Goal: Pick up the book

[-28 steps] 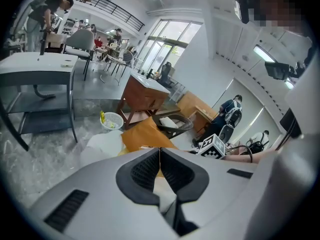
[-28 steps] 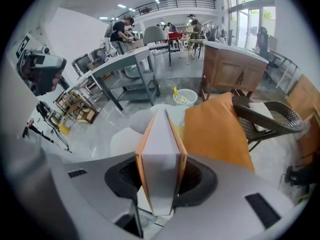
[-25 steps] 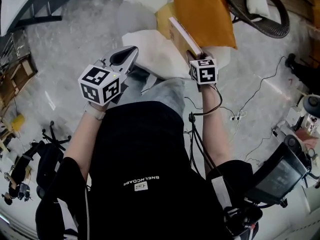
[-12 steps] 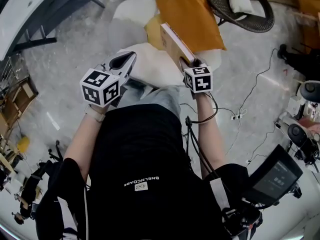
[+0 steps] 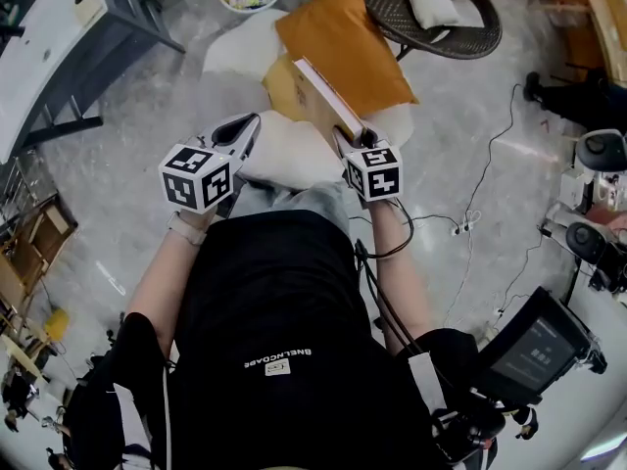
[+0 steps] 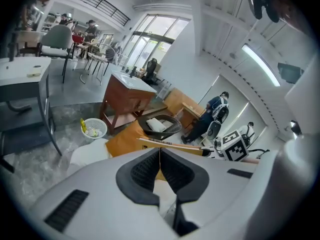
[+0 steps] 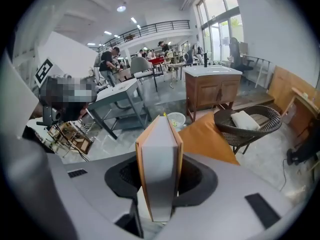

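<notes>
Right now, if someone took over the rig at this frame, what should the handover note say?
Right gripper: shut on the book, clamped at one end.
Left gripper: shut, nothing between its jaws, held beside the right one.
Book: in the air above the white cushion and the orange cushion.
Done: the book is picked up.
Left: probably just keeping a firm hold.

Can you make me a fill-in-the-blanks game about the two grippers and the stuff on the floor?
1. The right gripper is shut on a ___.
2. The left gripper has its jaws together and holds ___.
3. The big cushion beside the chair is ___ in colour.

Missing words: book; nothing; orange.
</notes>
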Demonstrator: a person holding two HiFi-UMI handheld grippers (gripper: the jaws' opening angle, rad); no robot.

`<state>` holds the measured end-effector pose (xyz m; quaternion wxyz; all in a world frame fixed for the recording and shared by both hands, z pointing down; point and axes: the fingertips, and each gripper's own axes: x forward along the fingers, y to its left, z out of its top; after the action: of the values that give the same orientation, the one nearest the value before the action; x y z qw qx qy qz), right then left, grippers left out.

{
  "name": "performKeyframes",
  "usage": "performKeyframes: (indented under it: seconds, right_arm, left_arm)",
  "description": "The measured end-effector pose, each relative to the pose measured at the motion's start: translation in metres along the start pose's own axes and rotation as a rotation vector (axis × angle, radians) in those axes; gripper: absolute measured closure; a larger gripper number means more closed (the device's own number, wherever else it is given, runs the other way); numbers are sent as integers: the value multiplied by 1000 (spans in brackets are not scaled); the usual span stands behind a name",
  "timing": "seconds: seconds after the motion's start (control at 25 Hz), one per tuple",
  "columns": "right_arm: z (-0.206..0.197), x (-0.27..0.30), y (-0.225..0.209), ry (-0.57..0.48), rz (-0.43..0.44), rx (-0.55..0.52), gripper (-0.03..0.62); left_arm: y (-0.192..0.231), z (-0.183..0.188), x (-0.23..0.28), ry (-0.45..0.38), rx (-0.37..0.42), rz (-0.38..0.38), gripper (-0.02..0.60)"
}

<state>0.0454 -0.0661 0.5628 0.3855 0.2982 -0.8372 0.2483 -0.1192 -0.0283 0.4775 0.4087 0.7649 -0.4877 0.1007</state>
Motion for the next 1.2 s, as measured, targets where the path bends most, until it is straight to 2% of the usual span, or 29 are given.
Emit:
performKeyframes:
  seconds: [0.6, 1.2]
  right_arm:
    - [28, -76, -5, -129, 13, 23, 433]
    - [43, -136, -33, -238, 4, 104, 433]
  left_arm:
    - [-68, 18, 14, -22, 37, -59, 566]
    - [-125, 36, 30, -26, 79, -103, 566]
